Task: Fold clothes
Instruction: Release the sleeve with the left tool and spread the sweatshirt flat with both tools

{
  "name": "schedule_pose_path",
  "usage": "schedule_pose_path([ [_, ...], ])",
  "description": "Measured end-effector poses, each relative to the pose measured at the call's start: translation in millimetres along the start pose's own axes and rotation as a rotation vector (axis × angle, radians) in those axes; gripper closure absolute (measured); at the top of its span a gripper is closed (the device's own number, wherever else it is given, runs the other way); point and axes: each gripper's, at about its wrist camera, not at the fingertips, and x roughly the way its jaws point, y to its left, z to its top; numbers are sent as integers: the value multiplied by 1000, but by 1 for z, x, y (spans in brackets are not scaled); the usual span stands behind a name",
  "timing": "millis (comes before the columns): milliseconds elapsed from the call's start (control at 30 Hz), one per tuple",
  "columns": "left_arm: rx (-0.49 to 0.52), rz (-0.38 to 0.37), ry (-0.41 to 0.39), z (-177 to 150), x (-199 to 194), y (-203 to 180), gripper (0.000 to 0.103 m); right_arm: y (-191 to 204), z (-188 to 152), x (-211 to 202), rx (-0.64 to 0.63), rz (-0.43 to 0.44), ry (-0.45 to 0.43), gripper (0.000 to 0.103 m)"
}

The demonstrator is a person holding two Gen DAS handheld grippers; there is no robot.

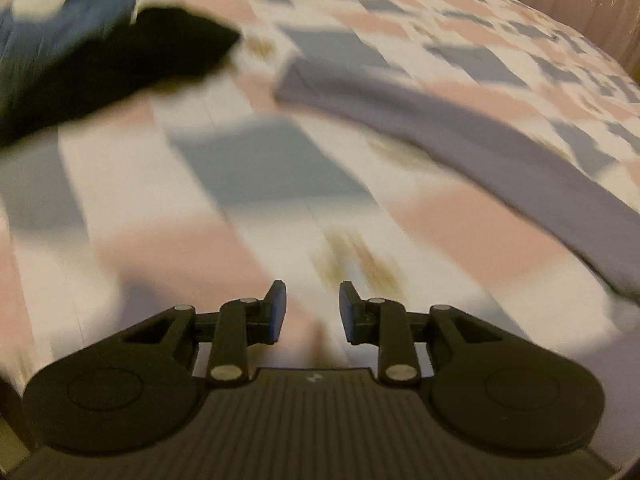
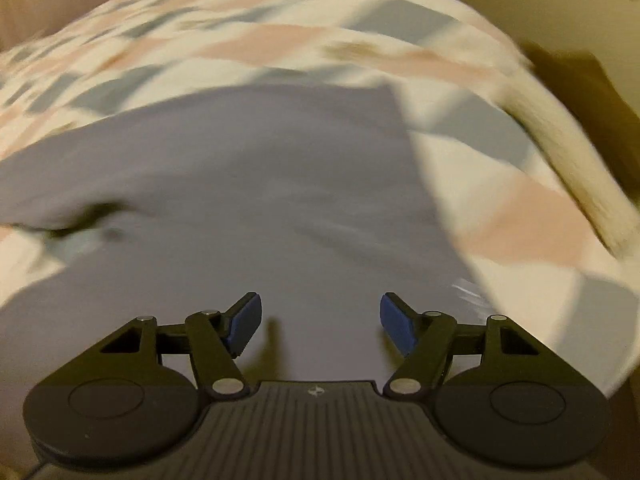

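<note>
A lavender-grey garment (image 2: pixel 248 184) lies flat on a bed with a checked cover (image 2: pixel 280 40). In the left wrist view the same lavender-grey garment (image 1: pixel 460 136) shows as a long folded strip running off to the right. My right gripper (image 2: pixel 320 320) hovers over the garment's near part, open, with nothing between its blue pads (image 2: pixel 394 322). My left gripper (image 1: pixel 312 308) is open above bare bed cover (image 1: pixel 240 208), to the left of the garment and holding nothing. Both views are motion-blurred.
A black garment (image 1: pixel 132 60) and a blue garment (image 1: pixel 68 20) lie heaped at the far left of the bed. The bed's right edge (image 2: pixel 568 160) drops off beside a dark brown object (image 2: pixel 580 80). A curtain or wall (image 1: pixel 580 4) lies beyond the bed.
</note>
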Motion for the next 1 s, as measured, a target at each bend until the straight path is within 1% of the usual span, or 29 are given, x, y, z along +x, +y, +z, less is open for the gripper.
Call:
schedule_pose_path([
  [33,-24,-6,20,-20,-8,-10,78,-23,-4,-1,44,16,0,34],
  [100,-71,-14,67,-52,-19,-31,78,-66,-9,0,133,78,18,34],
  [133,-100,-38,94,-65,-23,-41,78,-87,-11,1,178,112,28,34],
  [200,-135,-91,134,-88,-33,-64,77,-118,-15,5,228,152,47,34],
  [267,-149,-102,142,-108,-48,-87,75,-144,-17,10,272,208,60,35],
  [400,-162,-102,147,-134,-69,-120,73,-169,-17,28,389,386,78,33],
  [467,-169,-109,146,-144,-78,-130,73,-168,-12,41,402,427,96,34],
  [500,-173,-112,145,-148,-82,-133,71,-166,-9,47,394,423,115,36],
  [533,-178,-112,146,-152,-85,-134,70,-163,-7,52,383,414,136,52],
  [567,-186,-105,145,-155,-88,-134,70,-160,-5,56,367,412,159,85],
  [600,-195,-98,144,-159,-91,-133,70,-159,-5,53,334,401,158,86],
  [667,-219,-85,138,-167,-98,-131,70,-156,-4,41,260,373,142,95],
  [767,-243,-80,120,-171,-104,-126,70,-160,0,15,200,306,59,97],
  [833,-244,-74,111,-176,-107,-126,70,-158,-3,18,169,279,80,97],
  [900,-245,-65,120,-180,-105,-127,70,-153,-7,27,139,257,107,94],
  [933,-246,-65,133,-182,-104,-129,70,-147,-10,34,125,249,119,89],
  [967,-240,-64,144,-183,-104,-131,70,-142,-11,36,105,245,124,73],
  [1000,-231,-62,151,-184,-105,-134,69,-136,-11,36,84,243,127,68],
])
